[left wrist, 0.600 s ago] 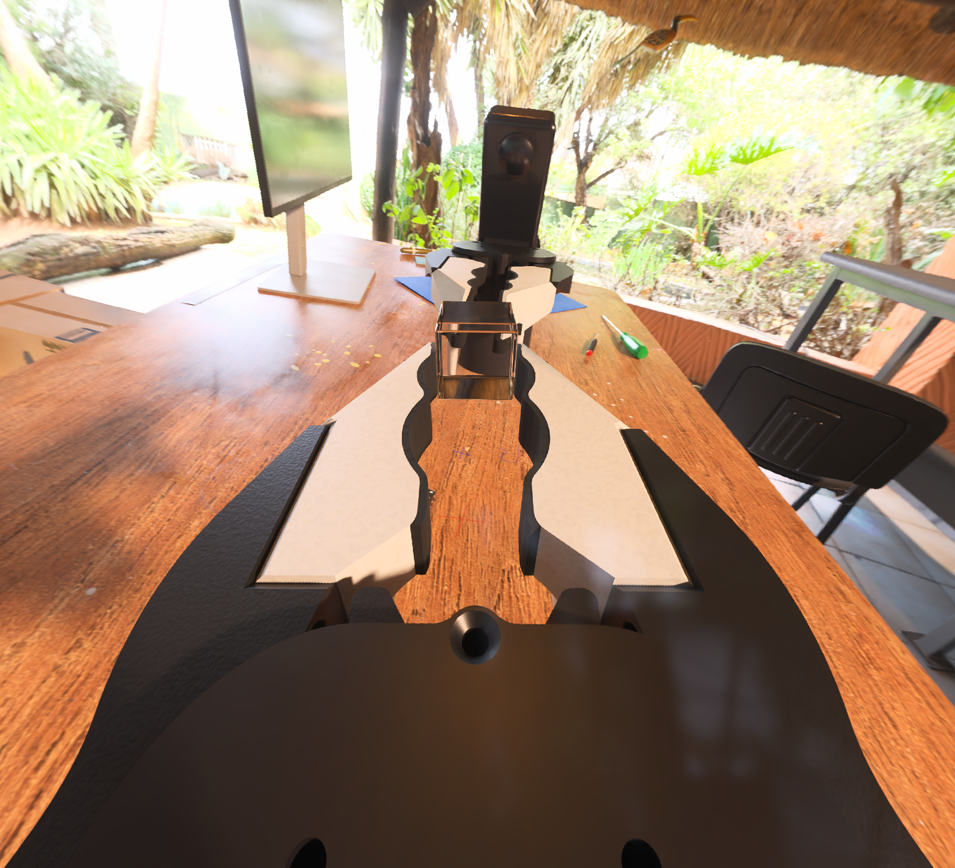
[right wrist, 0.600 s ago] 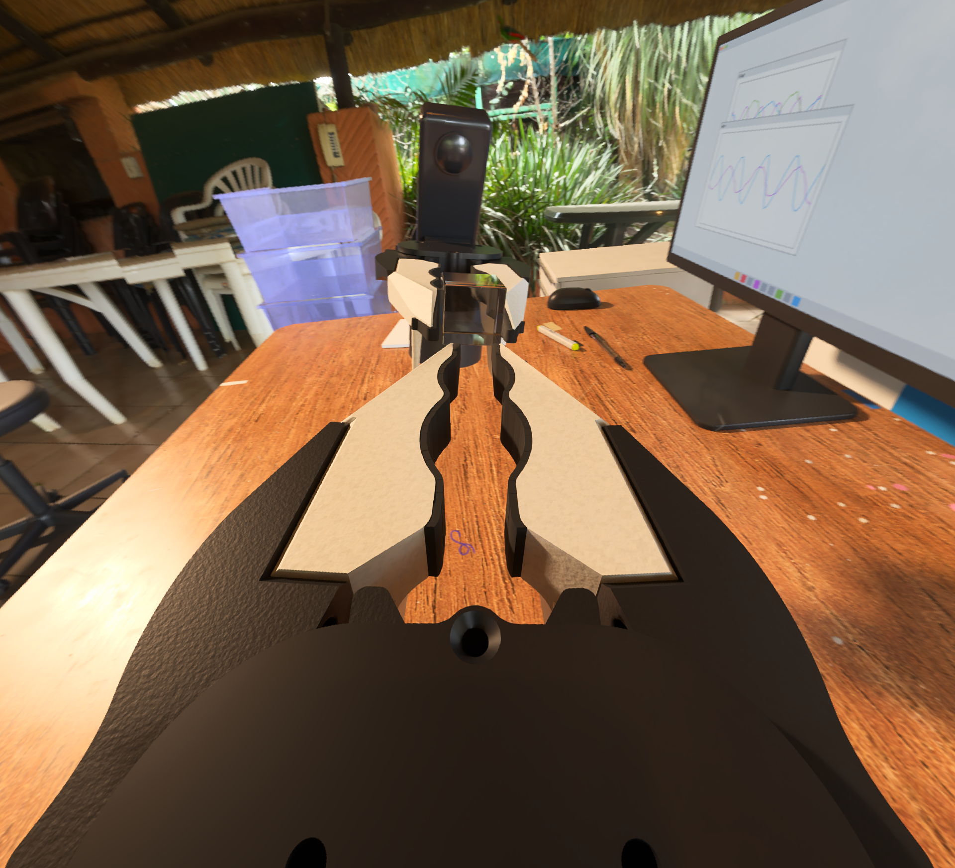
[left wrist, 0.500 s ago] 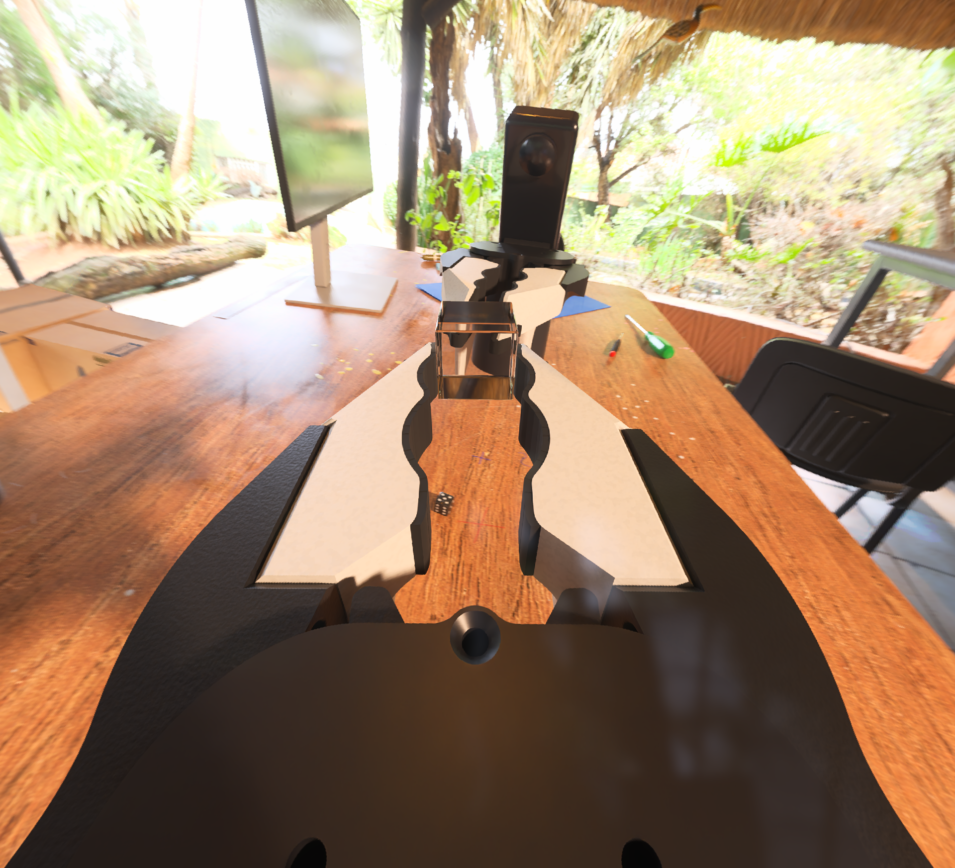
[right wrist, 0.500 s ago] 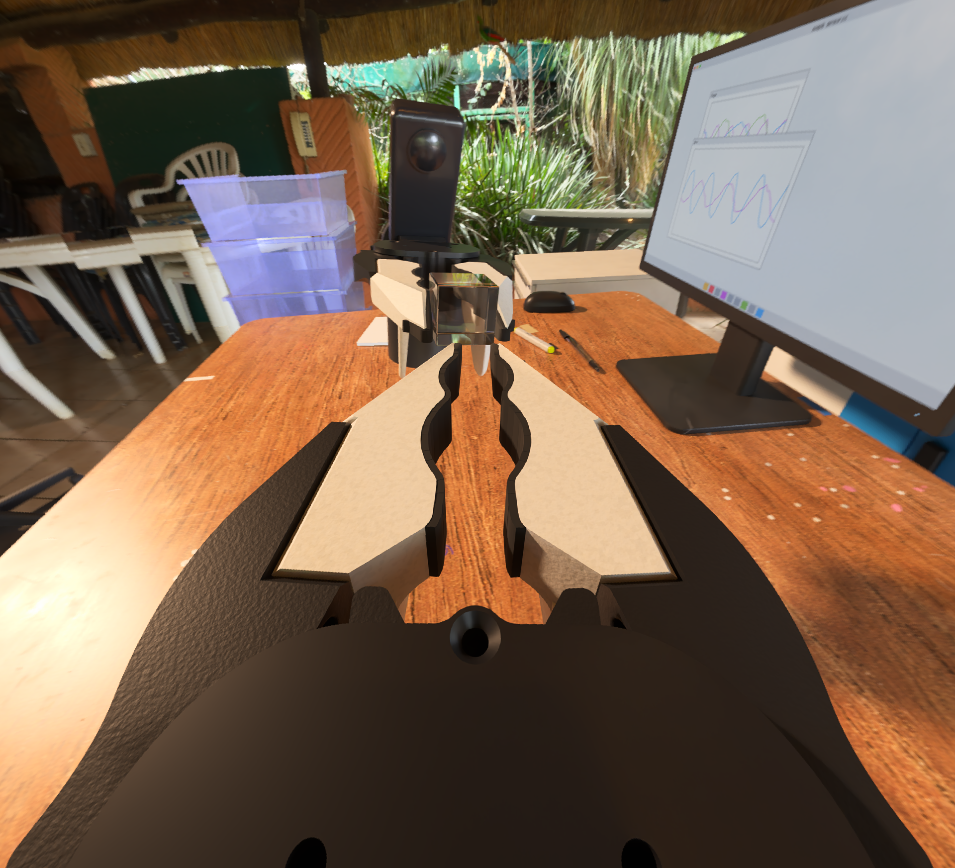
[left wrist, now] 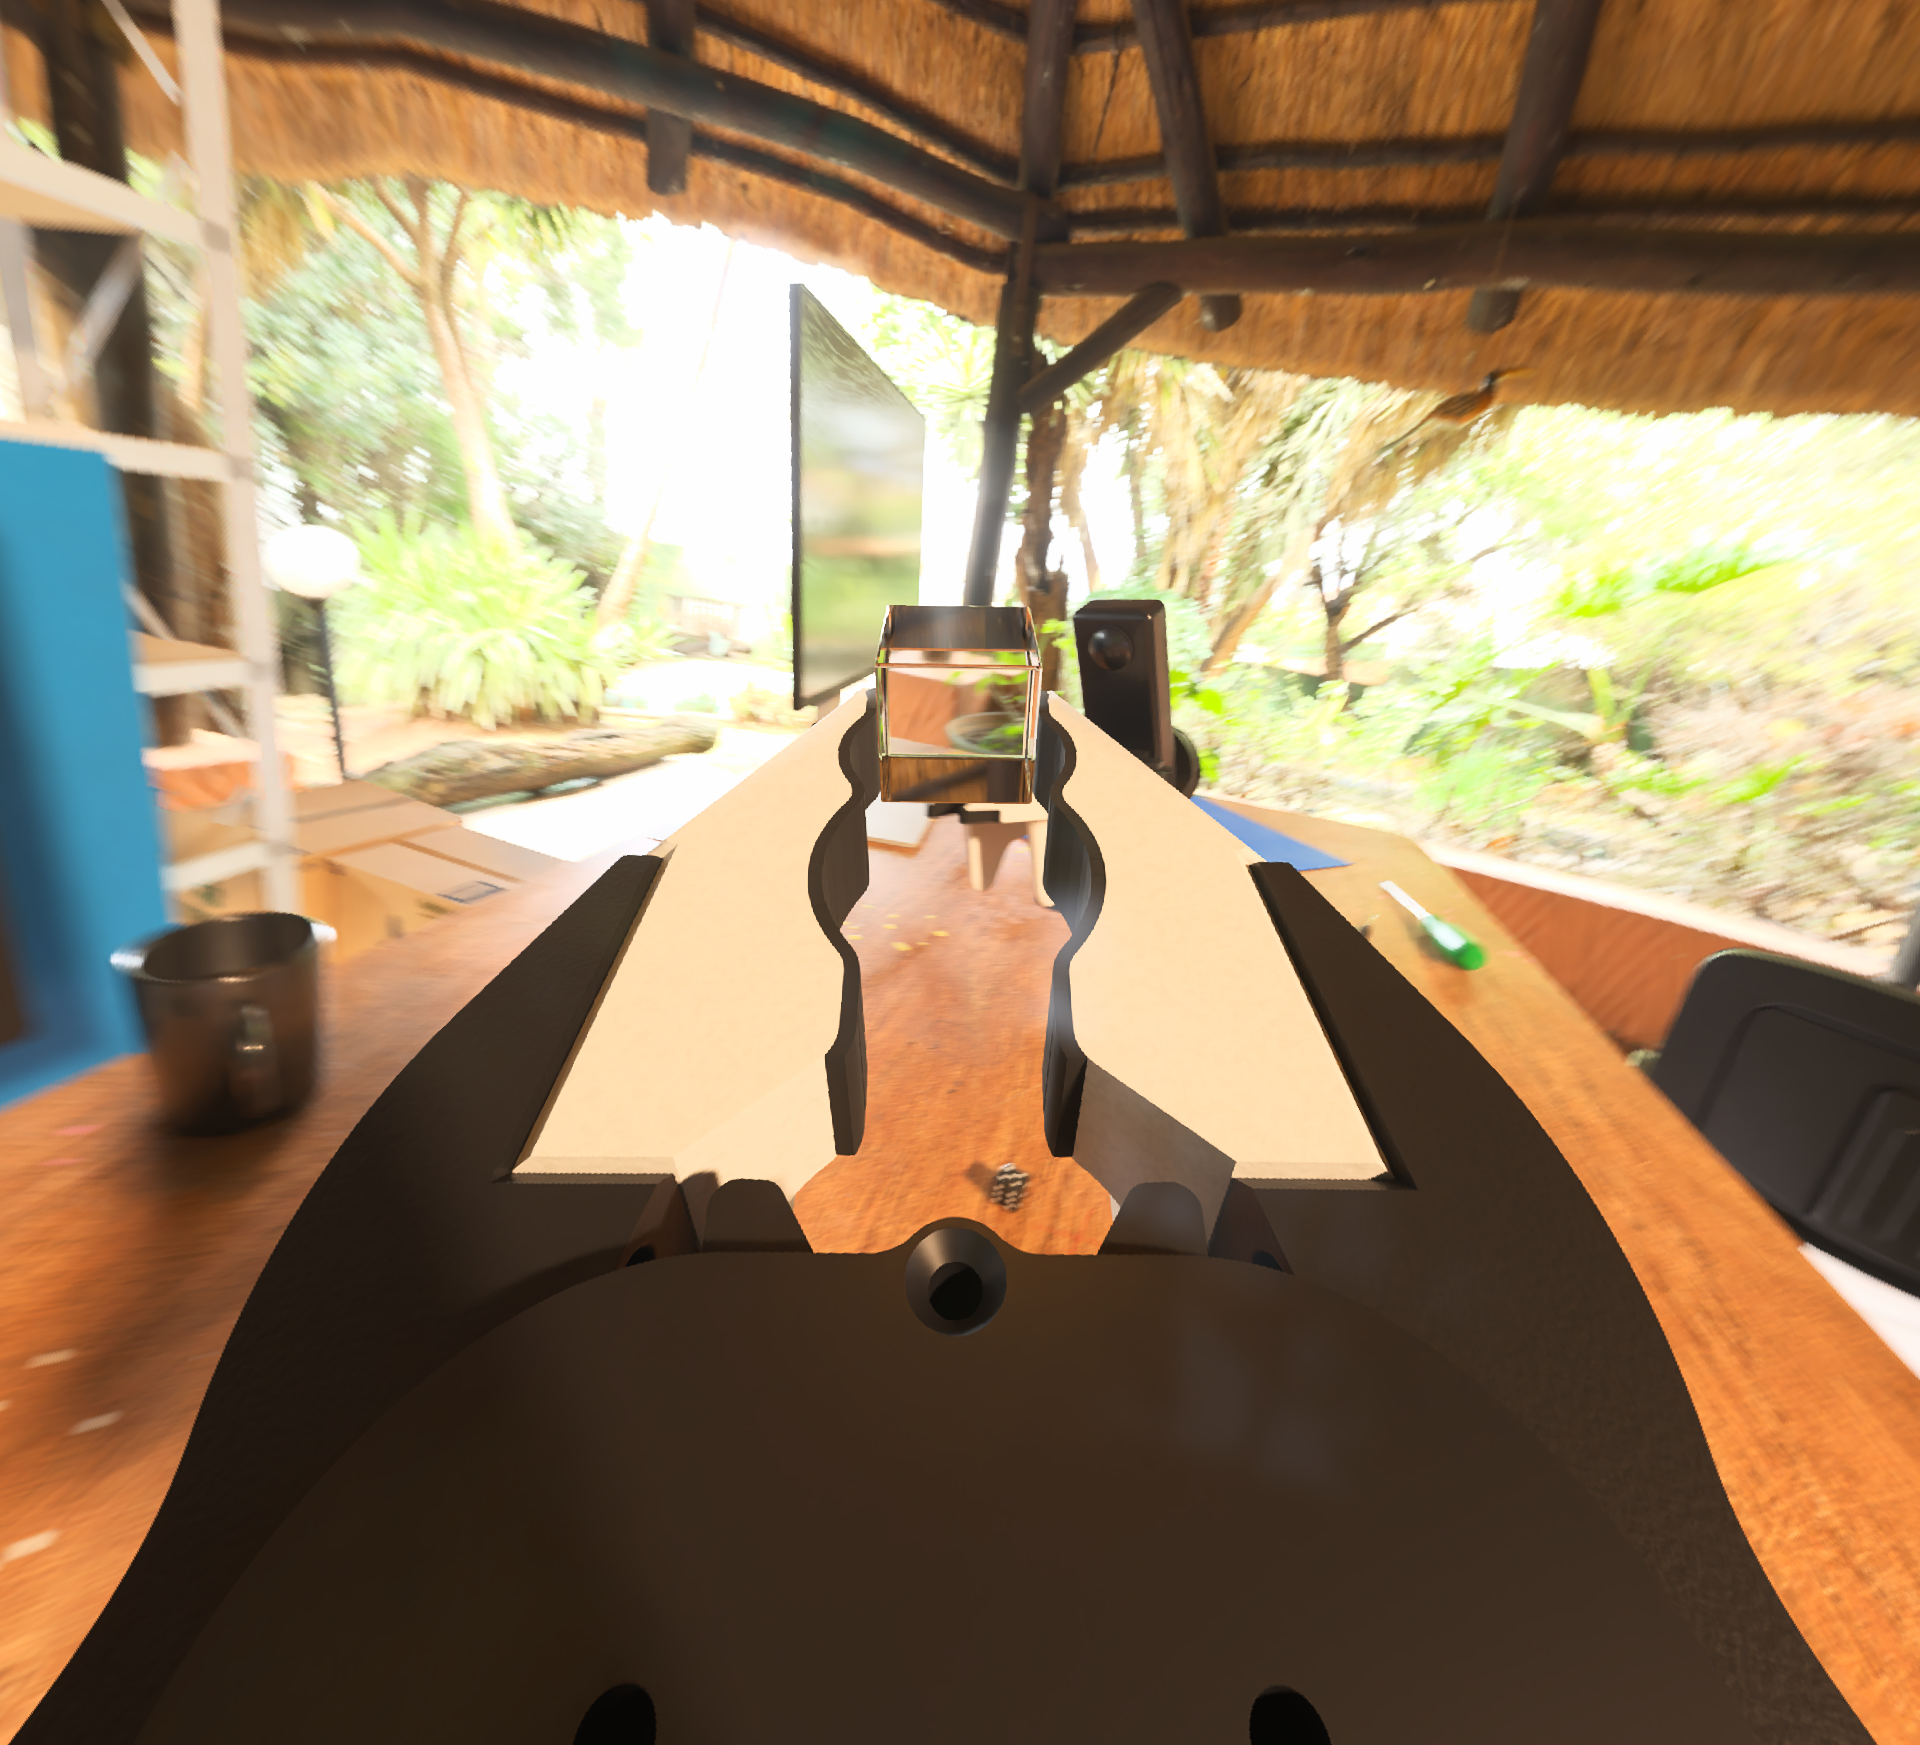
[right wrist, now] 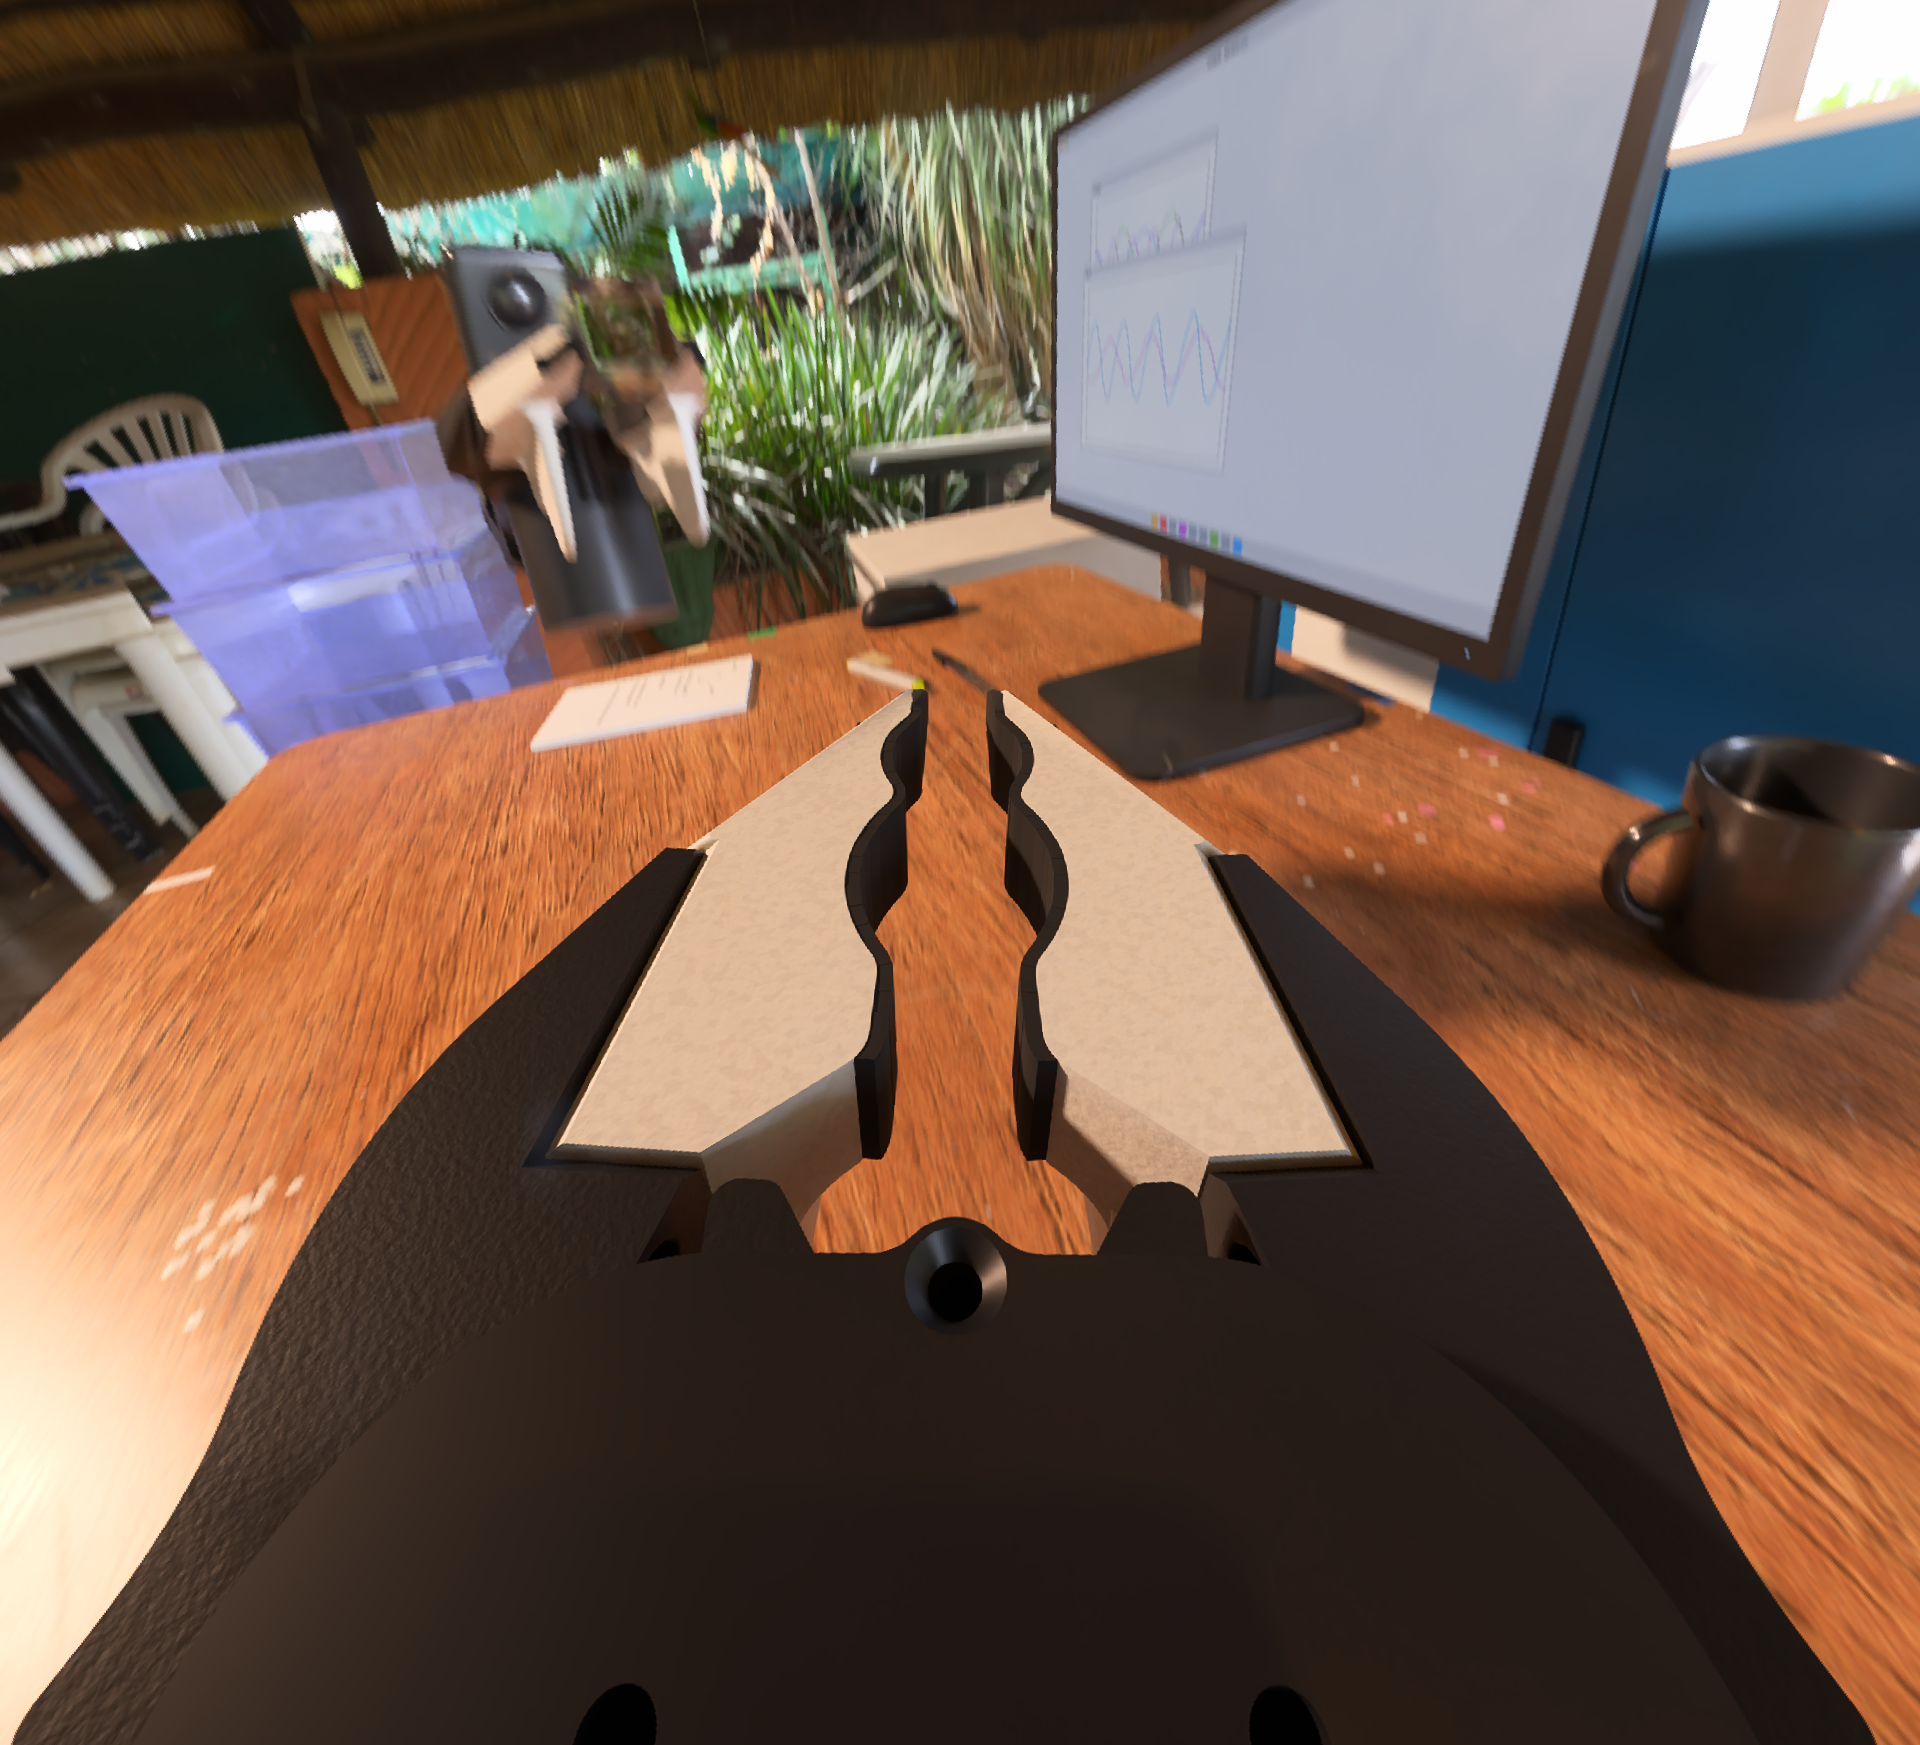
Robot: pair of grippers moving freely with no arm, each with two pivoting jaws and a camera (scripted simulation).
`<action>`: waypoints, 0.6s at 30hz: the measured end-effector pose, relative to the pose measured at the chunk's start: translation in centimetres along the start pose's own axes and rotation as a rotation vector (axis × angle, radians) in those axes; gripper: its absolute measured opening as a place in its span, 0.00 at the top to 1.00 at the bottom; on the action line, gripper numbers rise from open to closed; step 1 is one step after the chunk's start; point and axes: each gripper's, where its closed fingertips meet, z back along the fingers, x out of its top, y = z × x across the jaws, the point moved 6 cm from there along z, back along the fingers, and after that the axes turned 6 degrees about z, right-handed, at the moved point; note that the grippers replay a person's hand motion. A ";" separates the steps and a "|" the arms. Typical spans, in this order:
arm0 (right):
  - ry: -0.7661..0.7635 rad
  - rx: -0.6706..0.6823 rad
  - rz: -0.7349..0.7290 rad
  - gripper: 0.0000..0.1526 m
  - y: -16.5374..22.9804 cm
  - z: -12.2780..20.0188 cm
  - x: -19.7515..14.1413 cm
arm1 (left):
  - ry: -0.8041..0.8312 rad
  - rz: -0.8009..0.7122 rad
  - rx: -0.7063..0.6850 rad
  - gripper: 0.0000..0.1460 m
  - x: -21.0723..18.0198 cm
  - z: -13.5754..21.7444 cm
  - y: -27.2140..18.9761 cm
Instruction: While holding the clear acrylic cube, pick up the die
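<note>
Count on your wooden table point(right wrist: 416, 864): one die point(left wrist: 1008, 1186), one clear acrylic cube point(left wrist: 957, 719), one monitor point(right wrist: 1382, 324), one dark metal mug point(right wrist: 1787, 864), one white notepad point(right wrist: 649, 701), one green-handled screwdriver point(left wrist: 1439, 935), one black mouse point(right wrist: 907, 603), one black pen point(right wrist: 961, 667), one stack of translucent purple trays point(right wrist: 312, 573).

Your left gripper point(left wrist: 957, 719) pinches the clear acrylic cube at its fingertips, raised well above the table. The cube is transparent with bright edges; foliage and brown wood show through its faces. In the right wrist view the same cube point(right wrist: 621, 329) appears blurred, high in the far left gripper point(right wrist: 621, 345), in front of the plants.

Your right gripper point(right wrist: 953, 708) has its fingers slightly parted with bare wood in the gap; nothing is between them.

The die is small, dark, with pale pips, motion-blurred. It lies on the table near the base of the left gripper's fingers, low in the gap between them, touching neither. Only the left wrist view shows it; you will not find it in the right wrist view. That view alone shows the screwdriver and a black chair point(left wrist: 1808, 1103). The right wrist view alone shows the notepad, mouse, pen and trays. Both show the mug point(left wrist: 223, 1020) and monitor point(left wrist: 852, 500).
</note>
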 end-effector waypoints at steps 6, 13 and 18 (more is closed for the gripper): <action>0.352 -0.031 -0.137 0.93 -2.9 3.0 -1.0 | 0.041 -0.013 0.061 0.81 2.9 2.6 -0.4; 0.965 0.121 -0.238 0.92 -2.9 8.1 -5.1 | 0.021 0.058 0.102 0.81 2.9 3.5 1.6; 1.190 0.191 -0.285 0.92 -3.1 10.5 -5.3 | 0.020 0.099 0.098 0.81 2.6 3.2 1.8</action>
